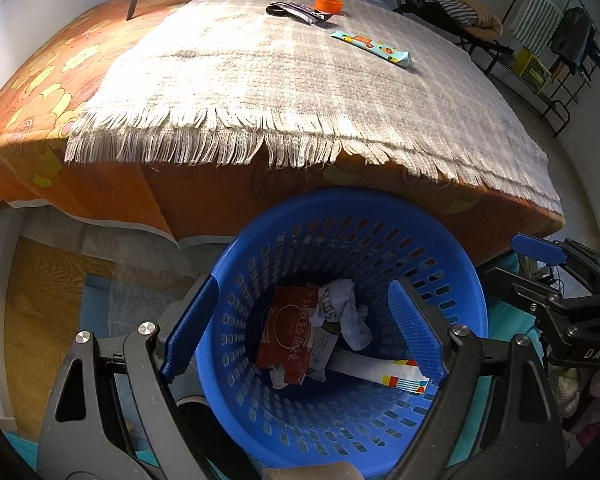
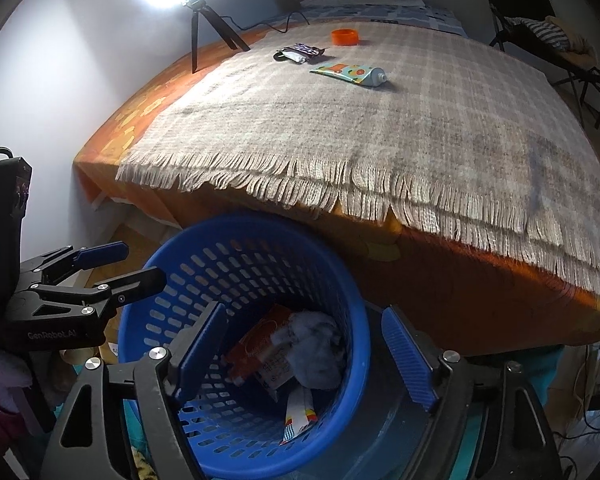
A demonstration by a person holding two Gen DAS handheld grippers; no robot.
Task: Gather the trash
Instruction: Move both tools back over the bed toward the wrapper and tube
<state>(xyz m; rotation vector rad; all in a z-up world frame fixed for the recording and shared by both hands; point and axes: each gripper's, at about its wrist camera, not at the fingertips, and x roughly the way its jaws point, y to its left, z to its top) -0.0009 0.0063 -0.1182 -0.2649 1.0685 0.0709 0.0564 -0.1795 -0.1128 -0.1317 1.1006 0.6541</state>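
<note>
Blue perforated plastic basket is seen on the floor against the bed's near edge, holding a red printed carton, crumpled white paper and a flat white wrapper with coloured ends. Left gripper is held above the basket, fingers spread wide, nothing gripped. Right gripper is likewise spread and empty over it. On the beige fringed blanket are left a pale-blue squeezed tube, a dark foil wrapper and an orange round cap.
</note>
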